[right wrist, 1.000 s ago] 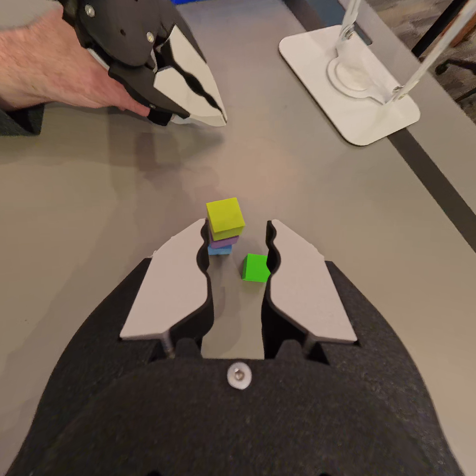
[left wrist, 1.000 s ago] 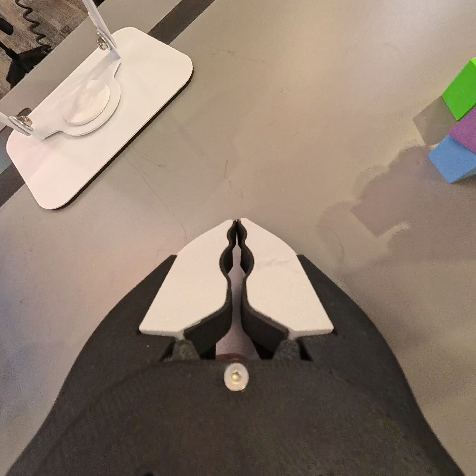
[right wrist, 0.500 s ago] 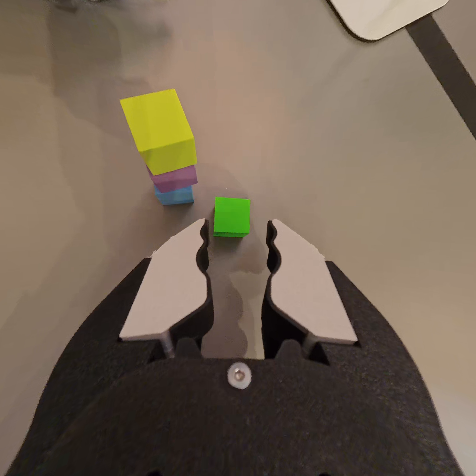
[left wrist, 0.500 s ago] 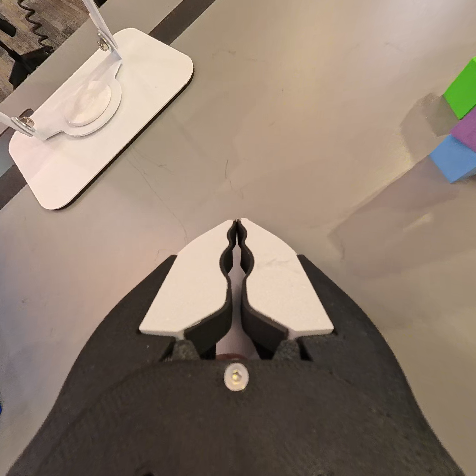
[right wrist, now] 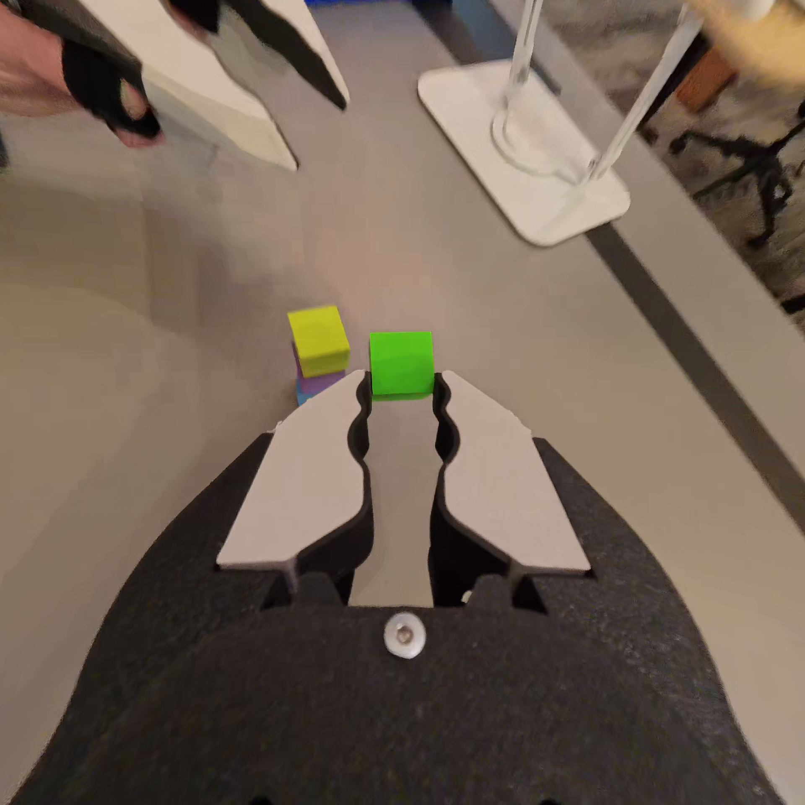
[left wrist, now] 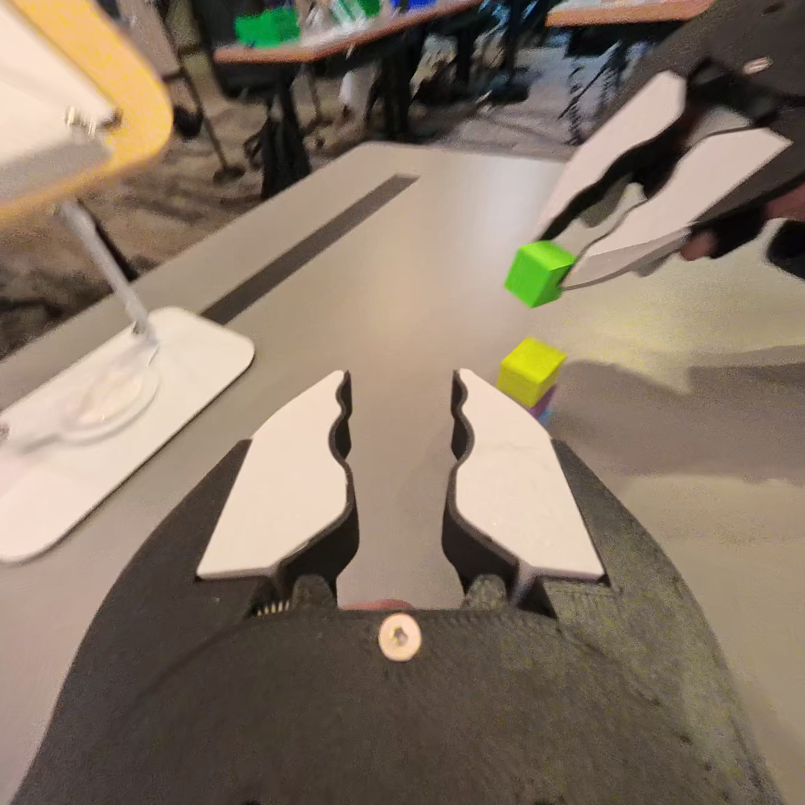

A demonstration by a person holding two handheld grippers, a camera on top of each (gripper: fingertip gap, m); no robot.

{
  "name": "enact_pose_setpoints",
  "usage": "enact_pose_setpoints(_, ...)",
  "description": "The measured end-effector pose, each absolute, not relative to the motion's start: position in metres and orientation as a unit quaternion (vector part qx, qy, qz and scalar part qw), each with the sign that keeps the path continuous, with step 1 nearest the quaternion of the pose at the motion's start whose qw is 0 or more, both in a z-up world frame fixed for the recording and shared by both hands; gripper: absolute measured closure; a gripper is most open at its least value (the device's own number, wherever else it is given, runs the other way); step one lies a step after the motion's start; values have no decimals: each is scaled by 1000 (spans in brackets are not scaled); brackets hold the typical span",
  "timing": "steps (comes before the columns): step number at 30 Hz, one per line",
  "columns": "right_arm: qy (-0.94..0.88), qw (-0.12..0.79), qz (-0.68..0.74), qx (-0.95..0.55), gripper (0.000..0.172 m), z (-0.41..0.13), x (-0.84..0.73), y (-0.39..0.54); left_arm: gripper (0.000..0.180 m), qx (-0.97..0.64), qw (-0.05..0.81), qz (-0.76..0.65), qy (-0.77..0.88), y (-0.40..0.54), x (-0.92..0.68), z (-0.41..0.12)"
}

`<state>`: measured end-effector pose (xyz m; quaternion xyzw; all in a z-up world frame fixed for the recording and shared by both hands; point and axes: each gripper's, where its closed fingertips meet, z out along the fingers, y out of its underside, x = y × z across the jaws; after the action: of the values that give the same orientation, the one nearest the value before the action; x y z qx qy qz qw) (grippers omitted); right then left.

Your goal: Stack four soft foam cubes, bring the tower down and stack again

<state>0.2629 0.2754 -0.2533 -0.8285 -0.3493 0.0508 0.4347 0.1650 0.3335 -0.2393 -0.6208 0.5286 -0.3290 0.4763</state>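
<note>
Right wrist view: your right gripper (right wrist: pixel 400 383) pinches the green cube (right wrist: pixel 400 363) at its fingertips, yellow-topped tower (right wrist: pixel 320 342) just left; lower squarely, release gently; left gripper (left wrist: pixel 400 383) wide, empty.

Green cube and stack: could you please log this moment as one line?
right hand-held gripper: shut on green cube, airborne | left hand-held gripper: open, empty | stack: yellow cube top | next: place green
</note>
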Motion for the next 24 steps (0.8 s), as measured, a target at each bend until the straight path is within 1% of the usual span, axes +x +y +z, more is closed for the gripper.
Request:
enact_pose_setpoints(3,-385,461,81,-796,145,-221,241,269,134,-559,479,-352,579,300,182,-216)
enact_pose_setpoints(6,-417,461,90,-778,145,-210,225,266,134,-520,456,-377,616,275,198,-210)
enact_pose_setpoints(12,-459,440,110,-764,145,-217,213,260,135,-497,426,-403,639,255,209,-217)
enact_pose_setpoints(16,-478,428,116,-758,145,-222,210,256,142,-490,409,-407,653,251,211,-223)
enact_pose_setpoints(24,-492,405,128,-760,145,-226,215,258,148,-484,370,-458,647,253,215,-229)
